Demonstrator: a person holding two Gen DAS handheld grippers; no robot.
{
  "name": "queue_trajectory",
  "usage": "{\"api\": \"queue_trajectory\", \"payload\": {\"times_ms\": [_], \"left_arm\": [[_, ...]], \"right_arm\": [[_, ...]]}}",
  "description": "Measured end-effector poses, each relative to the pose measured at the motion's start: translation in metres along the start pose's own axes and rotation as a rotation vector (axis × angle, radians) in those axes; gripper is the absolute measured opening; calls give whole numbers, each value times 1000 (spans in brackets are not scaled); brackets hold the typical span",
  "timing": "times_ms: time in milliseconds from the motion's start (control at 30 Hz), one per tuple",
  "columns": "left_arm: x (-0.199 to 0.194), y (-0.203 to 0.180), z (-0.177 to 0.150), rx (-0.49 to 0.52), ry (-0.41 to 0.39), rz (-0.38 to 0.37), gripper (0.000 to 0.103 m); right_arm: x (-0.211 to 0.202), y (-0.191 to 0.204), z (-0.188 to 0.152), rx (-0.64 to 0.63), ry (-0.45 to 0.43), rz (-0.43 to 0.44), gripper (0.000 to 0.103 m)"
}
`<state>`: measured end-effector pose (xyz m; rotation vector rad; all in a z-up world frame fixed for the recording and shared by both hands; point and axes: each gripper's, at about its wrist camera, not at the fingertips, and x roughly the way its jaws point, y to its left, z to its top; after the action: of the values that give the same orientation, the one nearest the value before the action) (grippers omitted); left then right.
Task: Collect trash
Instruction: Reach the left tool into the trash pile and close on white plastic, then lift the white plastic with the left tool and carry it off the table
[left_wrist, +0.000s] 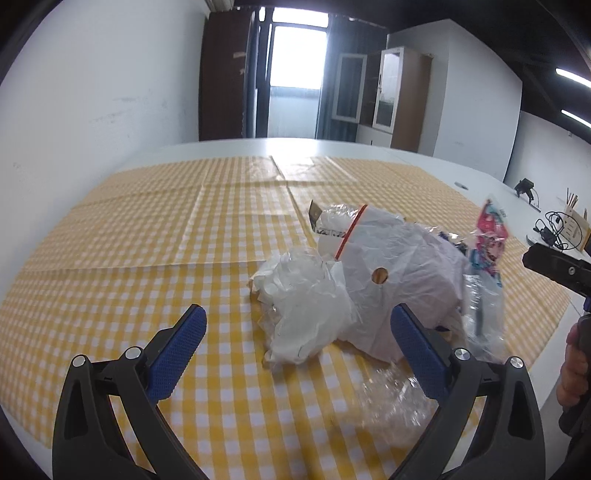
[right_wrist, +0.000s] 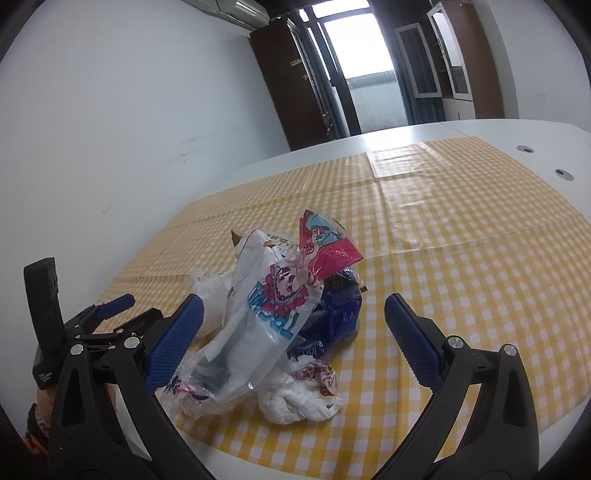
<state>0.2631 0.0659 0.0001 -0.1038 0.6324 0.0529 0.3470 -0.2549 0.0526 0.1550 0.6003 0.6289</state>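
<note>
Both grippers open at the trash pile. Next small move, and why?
Probably ease the left gripper forward and close on the crumpled white plastic: it sits between the open fingers, nearest piece of the pile on the checkered cloth. The right gripper holds nothing.

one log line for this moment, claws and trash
left claw: open, empty | right claw: open, empty | trash pile: heaped on checked tablecloth, uncollected | printed wrapper: atop pile

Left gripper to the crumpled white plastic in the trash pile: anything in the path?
Nothing visible. The left gripper has its jaws wide open, and the crumpled white plastic sits straight ahead between them on the checkered tablecloth. The white paper bag lies against the plastic's right side, near the right finger.
</note>
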Motion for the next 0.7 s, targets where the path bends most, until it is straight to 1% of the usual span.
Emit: {"api": "queue_trajectory", "payload": {"times_ms": [133, 167, 200, 233, 267, 300, 333, 367, 400, 433, 467, 500, 567, 600, 700], "left_arm": [[31, -2, 8, 2, 59, -20, 97], [37, -3, 10, 12, 69, -31, 97], [43, -4, 12, 29, 73, -52, 97], [48, -5, 13, 41, 80, -69, 97], [53, -6, 13, 53, 95, -75, 95], [56, -7, 13, 63, 104, -77, 81], [58, -7, 13, 72, 110, -79, 60], [60, -6, 12, 72, 116, -85, 53], [61, -4, 11, 58, 125, -100, 42], [60, -2, 10, 40, 124, -113, 36], [57, -1, 9, 32, 113, -116, 32], [54, -1, 8, 32, 101, -113, 20], [42, 0, 7, 33, 61, -105, 17], [37, 1, 7, 29, 53, -114, 13], [18, 1, 8, 15, 20, -120, 13]], "right_arm": [[20, -12, 7, 55, 50, 48, 84], [25, -16, 9, 75, 57, 57, 81], [28, -17, 10, 87, 59, 61, 73], [32, -18, 12, 92, 67, 74, 70], [34, -18, 12, 92, 75, 84, 64], [37, -17, 13, 91, 80, 92, 55], [37, -16, 13, 90, 83, 98, 48], [38, -14, 13, 85, 86, 103, 37], [38, -13, 13, 81, 86, 105, 30], [37, -11, 14, 77, 83, 113, 28], [35, -10, 13, 69, 76, 125, 23], [33, -8, 13, 64, 68, 133, 21], [24, -3, 11, 55, 44, 145, 20], [20, 0, 11, 49, 34, 152, 17], [0, 9, 9, 24, -5, 150, 15]]}}
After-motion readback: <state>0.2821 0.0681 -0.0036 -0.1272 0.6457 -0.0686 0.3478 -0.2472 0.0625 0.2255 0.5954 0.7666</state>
